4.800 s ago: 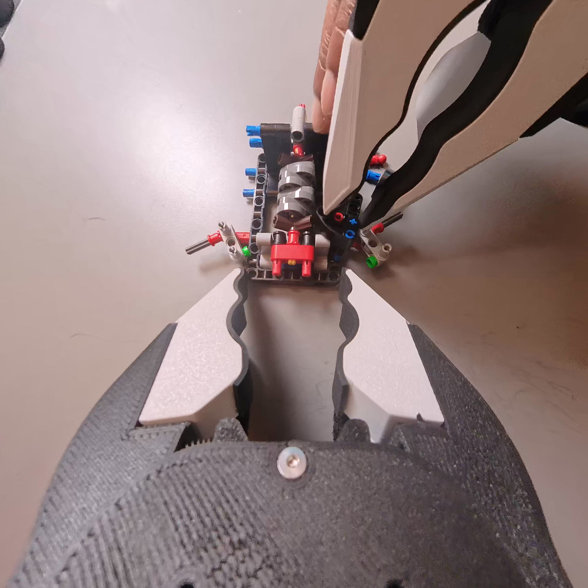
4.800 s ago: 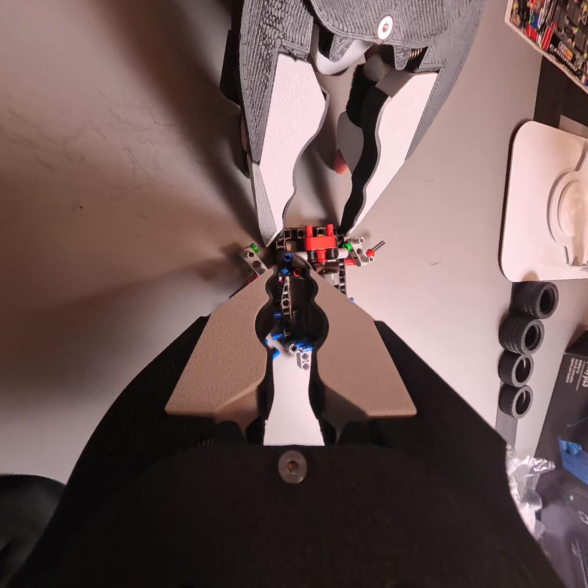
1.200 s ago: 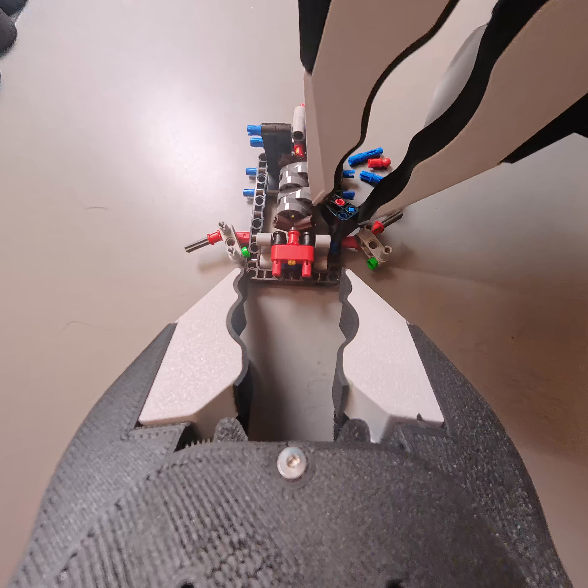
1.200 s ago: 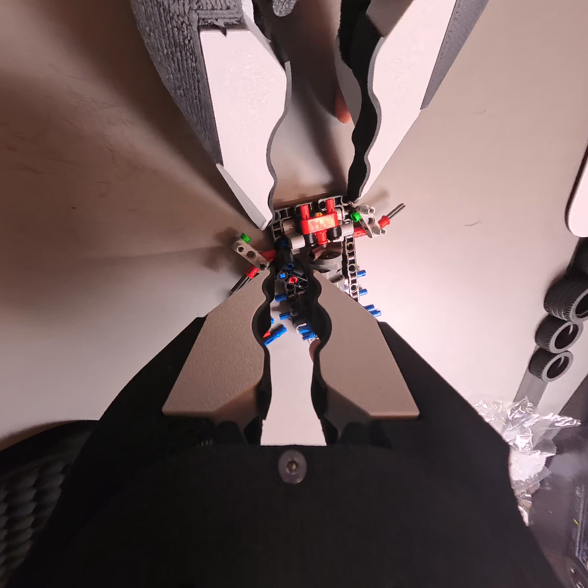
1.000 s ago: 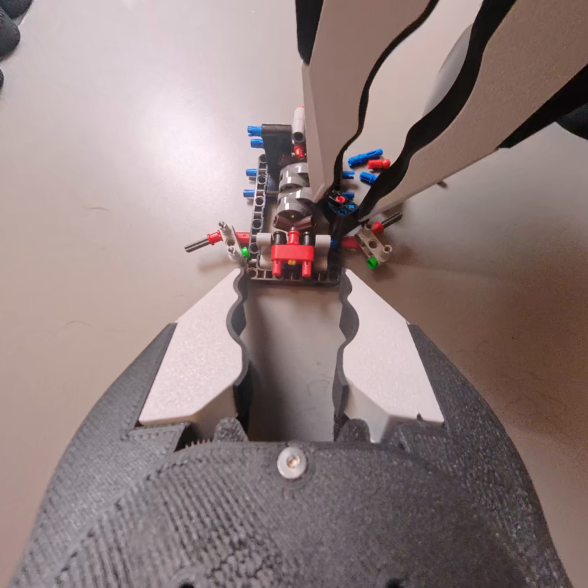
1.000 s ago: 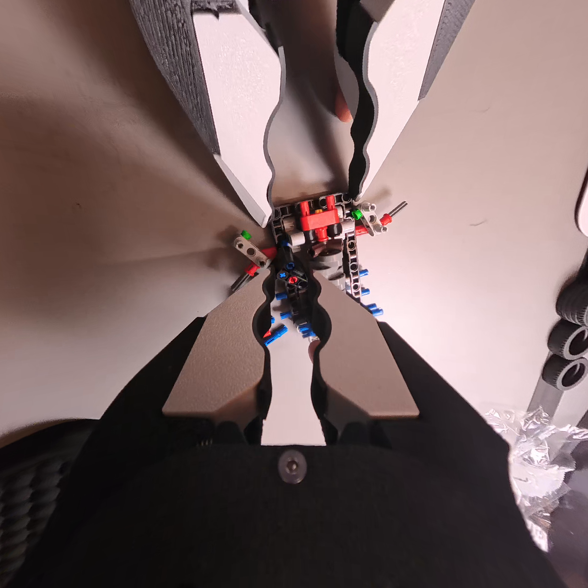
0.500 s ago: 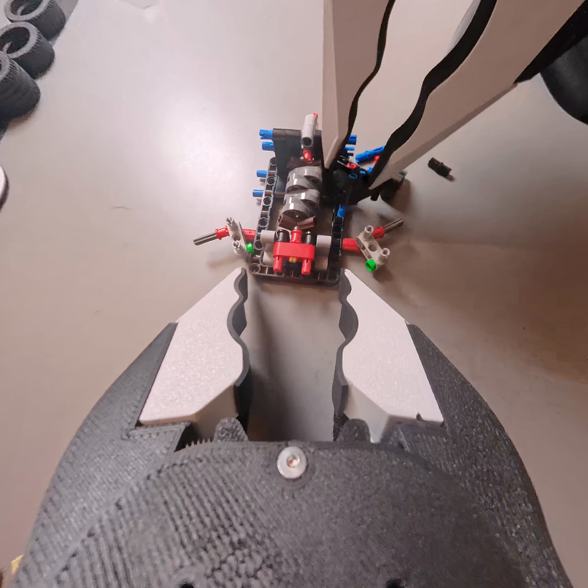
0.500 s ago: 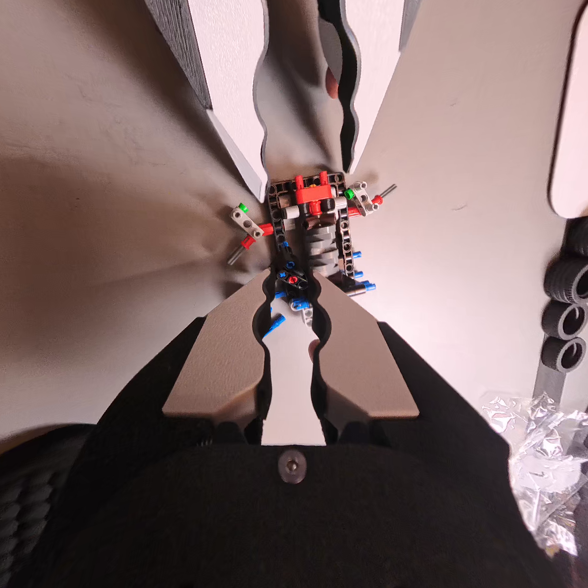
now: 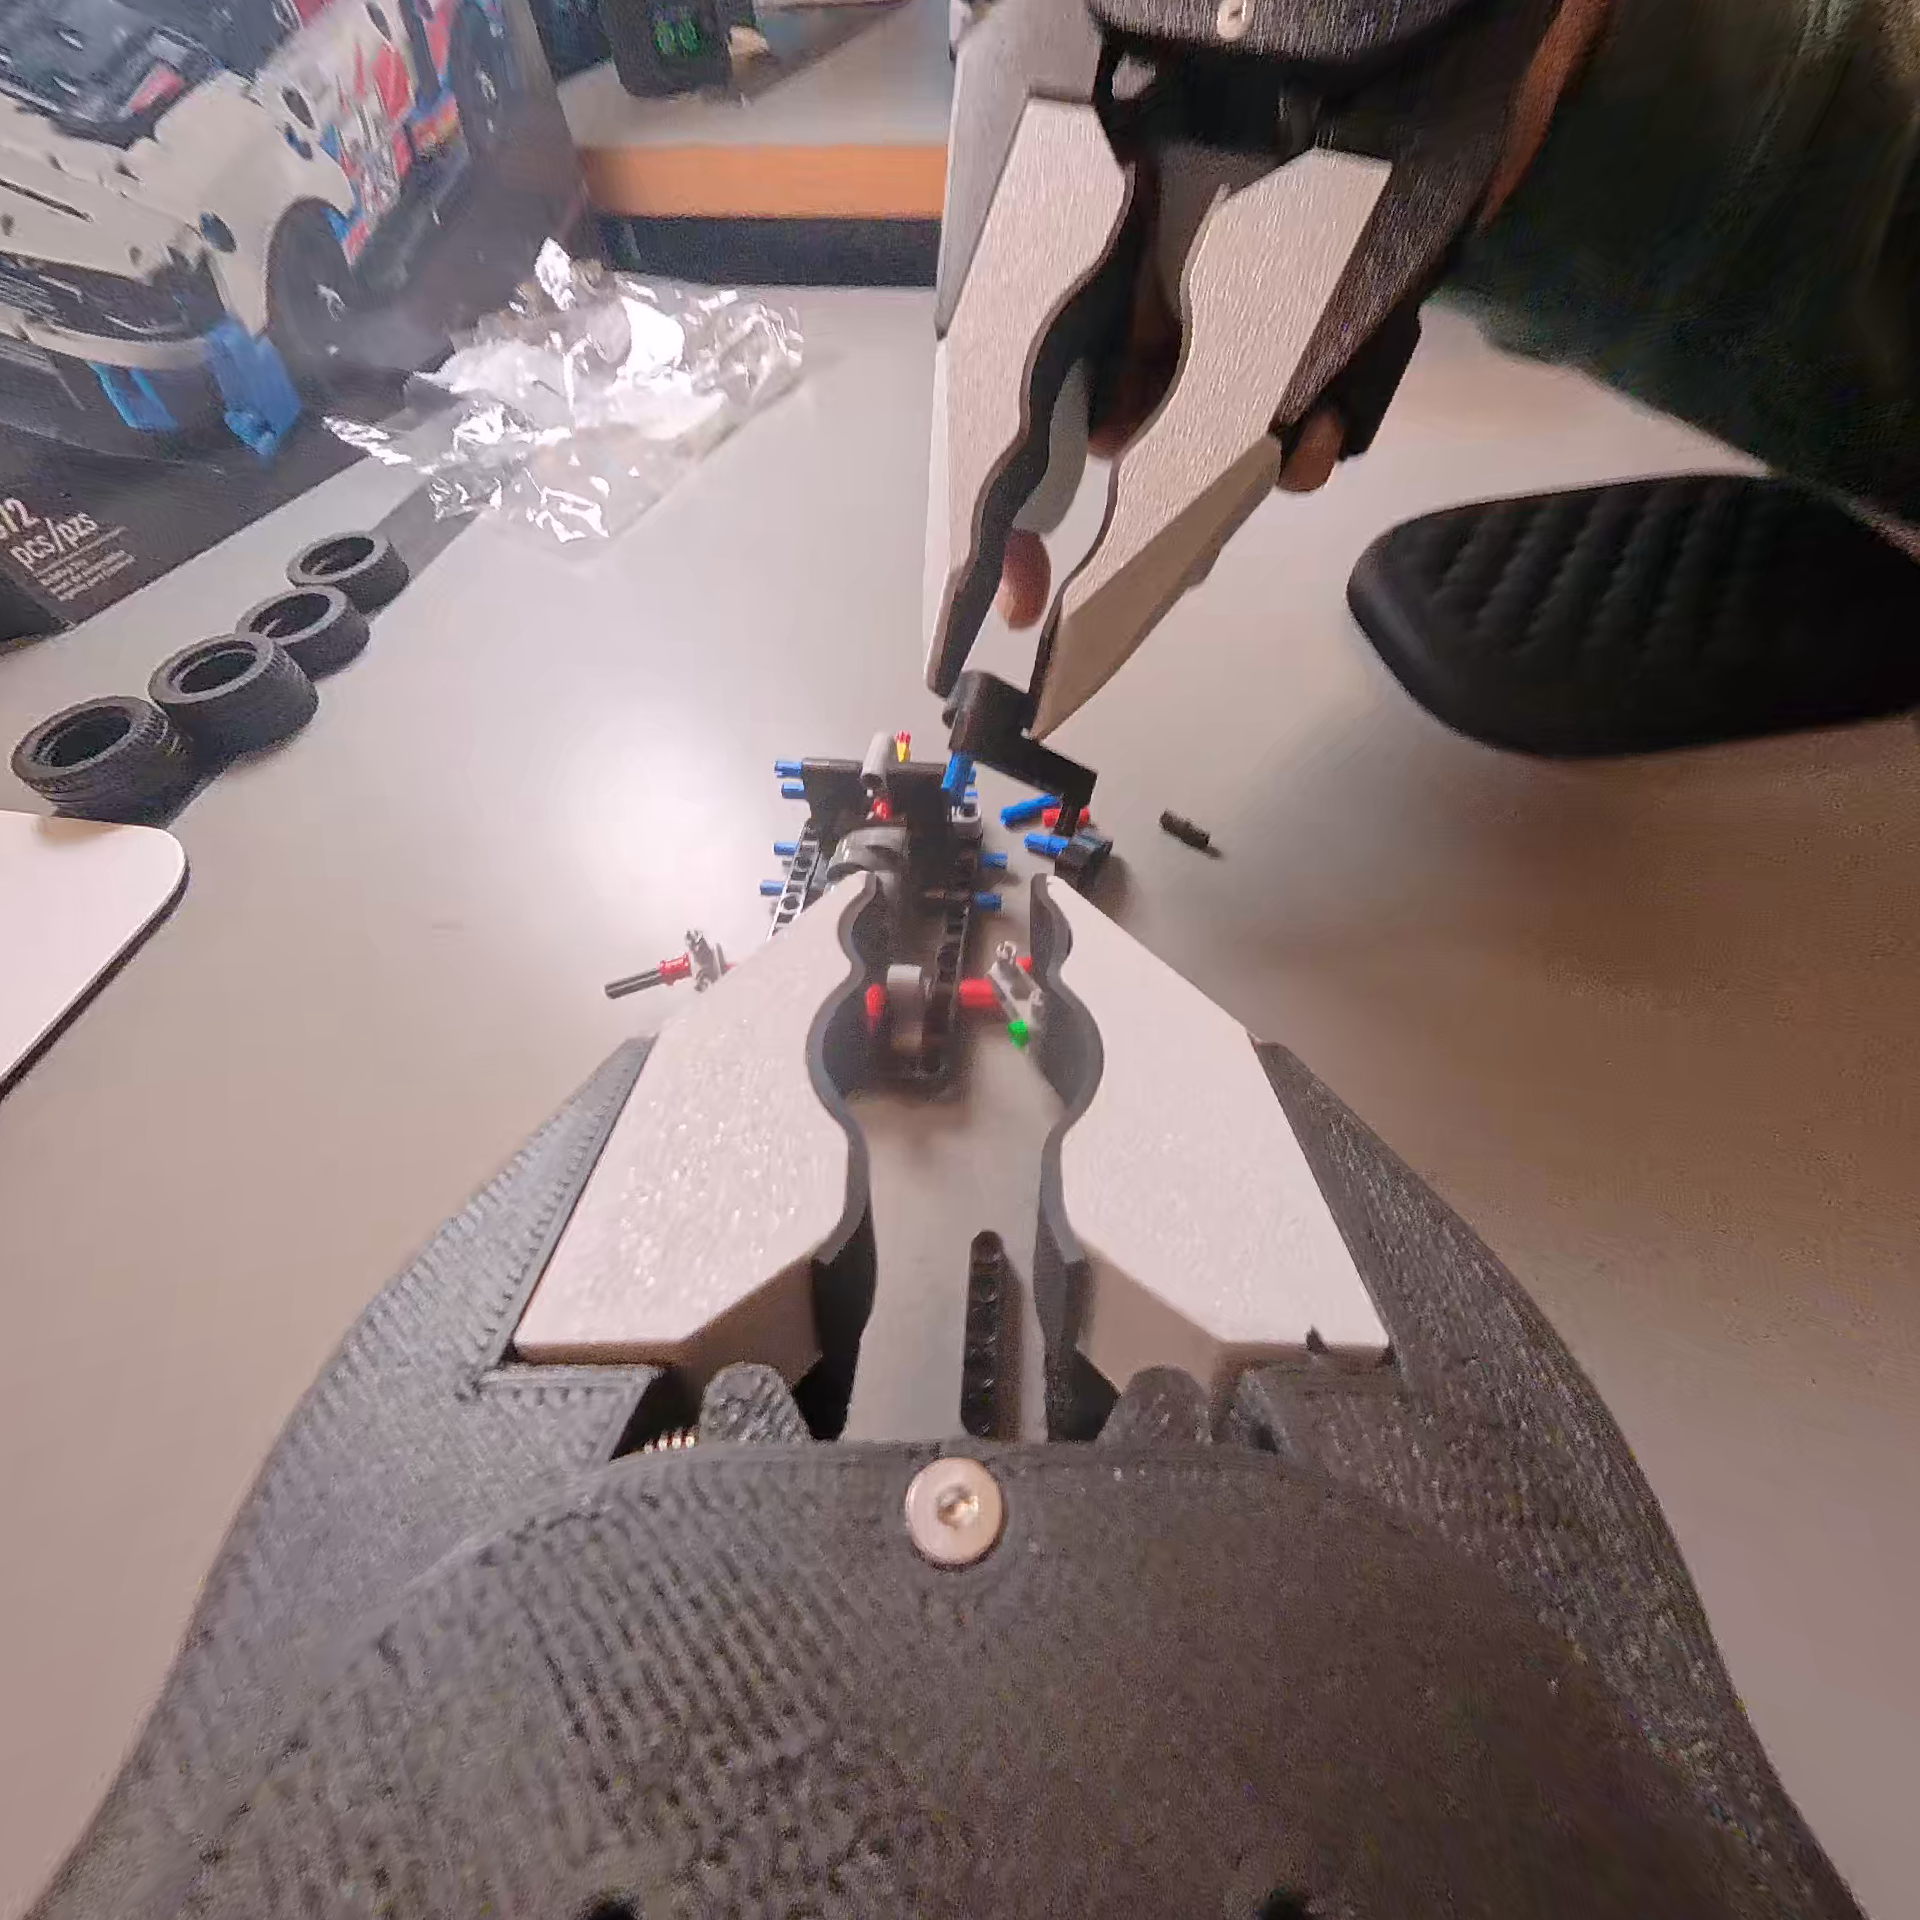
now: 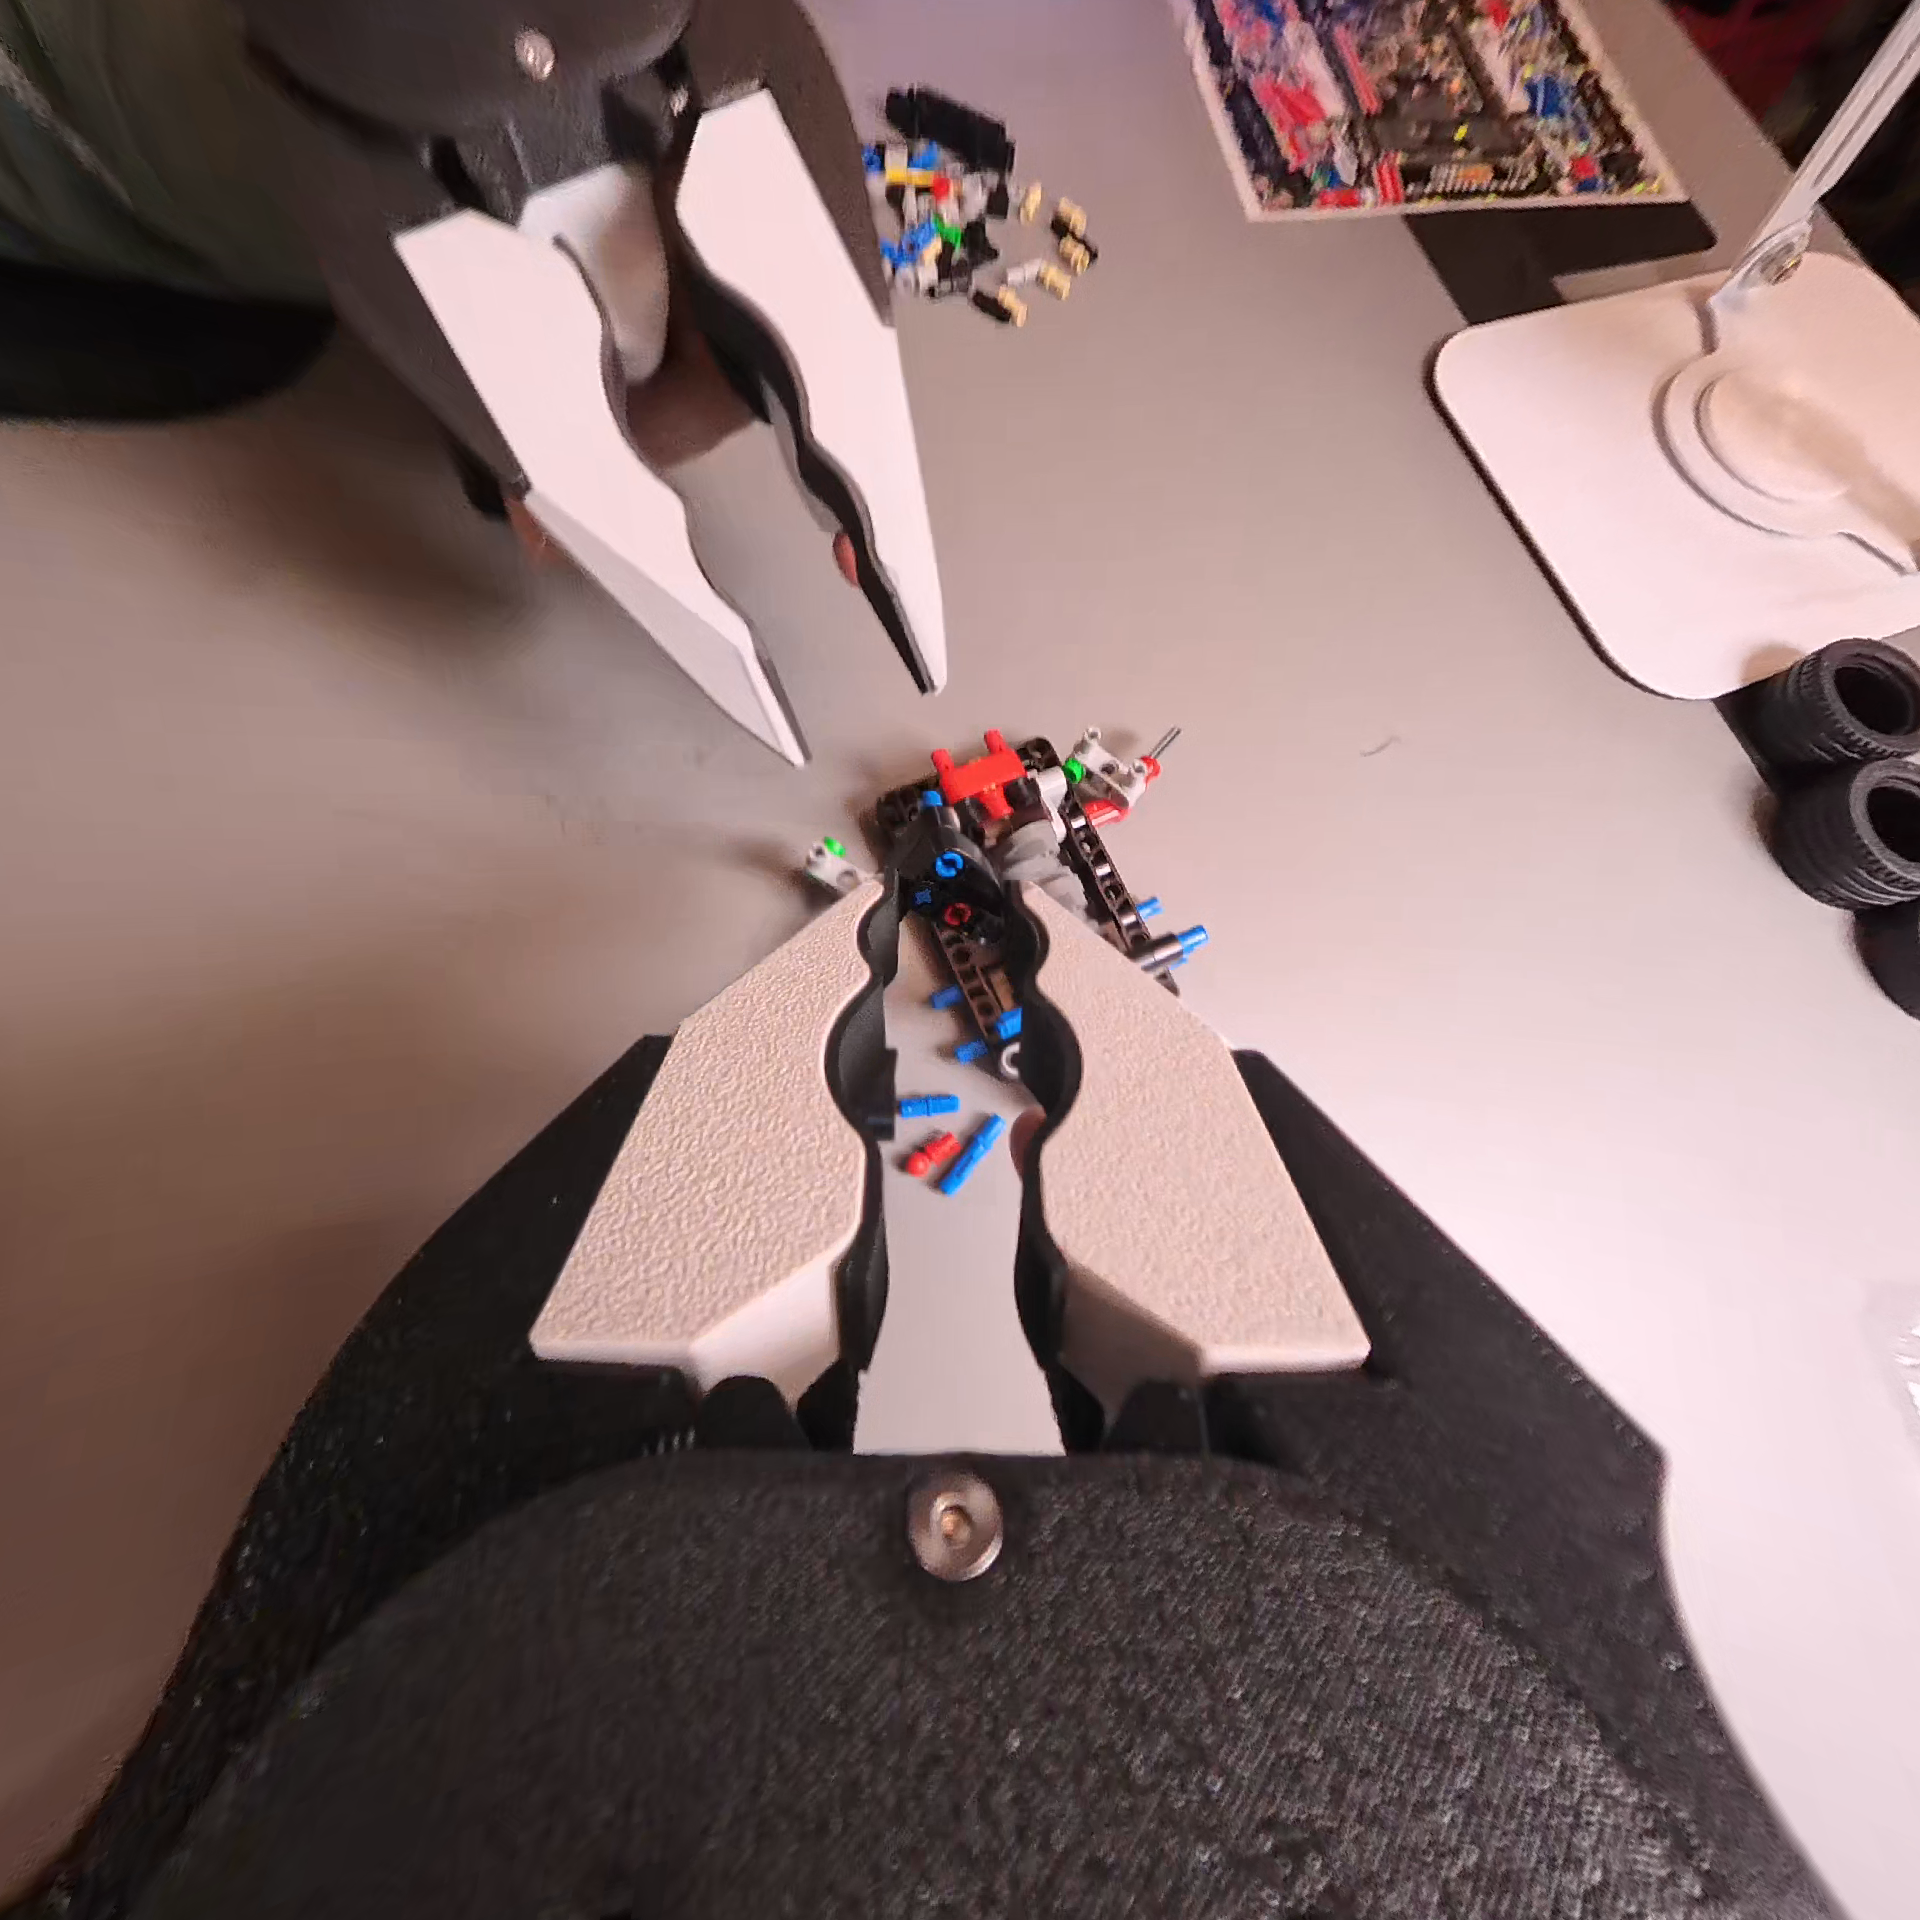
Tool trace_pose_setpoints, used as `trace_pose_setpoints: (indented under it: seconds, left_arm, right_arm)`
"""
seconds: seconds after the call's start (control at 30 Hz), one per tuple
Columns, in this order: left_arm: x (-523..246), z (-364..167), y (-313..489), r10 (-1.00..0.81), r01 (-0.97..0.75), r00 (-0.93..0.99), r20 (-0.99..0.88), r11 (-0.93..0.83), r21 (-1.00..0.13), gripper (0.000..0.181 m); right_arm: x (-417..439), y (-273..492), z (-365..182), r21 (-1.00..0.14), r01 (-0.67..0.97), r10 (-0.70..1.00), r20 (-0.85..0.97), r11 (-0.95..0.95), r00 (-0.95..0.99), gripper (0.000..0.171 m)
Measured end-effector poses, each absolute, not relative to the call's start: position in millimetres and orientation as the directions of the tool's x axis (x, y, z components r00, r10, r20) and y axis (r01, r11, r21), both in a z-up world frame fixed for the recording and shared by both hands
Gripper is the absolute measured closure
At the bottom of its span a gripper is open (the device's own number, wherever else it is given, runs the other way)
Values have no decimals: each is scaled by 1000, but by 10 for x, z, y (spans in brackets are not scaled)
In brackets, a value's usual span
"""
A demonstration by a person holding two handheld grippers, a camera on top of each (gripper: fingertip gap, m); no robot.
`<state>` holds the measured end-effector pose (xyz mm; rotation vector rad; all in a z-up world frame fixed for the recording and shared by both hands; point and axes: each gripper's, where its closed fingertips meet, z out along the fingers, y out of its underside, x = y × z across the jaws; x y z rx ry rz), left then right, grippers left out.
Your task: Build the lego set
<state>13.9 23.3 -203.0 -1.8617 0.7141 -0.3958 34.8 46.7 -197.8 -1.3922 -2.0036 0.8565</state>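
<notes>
While raised above the grey table (image 9: pixel 416 831), pinched a black angled Technic piece (image 9: pixel 1013 740) in the right gripper (image 9: pixel 995 694) over the Lego chassis (image 10: pixel 1023 831); held the left gripper (image 10: pixel 868 717) parted and empty just beyond the chassis' red-connector end.

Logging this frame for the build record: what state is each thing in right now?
left gripper: open, holding nothing.
right gripper: shut on the black piece.
black piece: pinched, held above the chassis.
chassis: flat on the table, partly built.
tyres: loose, unmounted, in a row.
plastic bag: crumpled.
</notes>
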Motion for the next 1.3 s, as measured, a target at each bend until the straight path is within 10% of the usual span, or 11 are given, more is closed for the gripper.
trace_pose_setpoints:
  seconds: [0.77, 1.3]
  left_arm:
    - [332, -1776, 37, -686, -82, 725, 70, -187, -979, 181]
    - [157, -1720, 109, -657, 101, 720, 225, -221, -970, 166]
  right_arm:
    - [318, 62, -1901, -892, 451, 879, -187, 36, -439, 154]
    - [259, 141, -1758, -921, 372, 869, -273, -113, -412, 155]
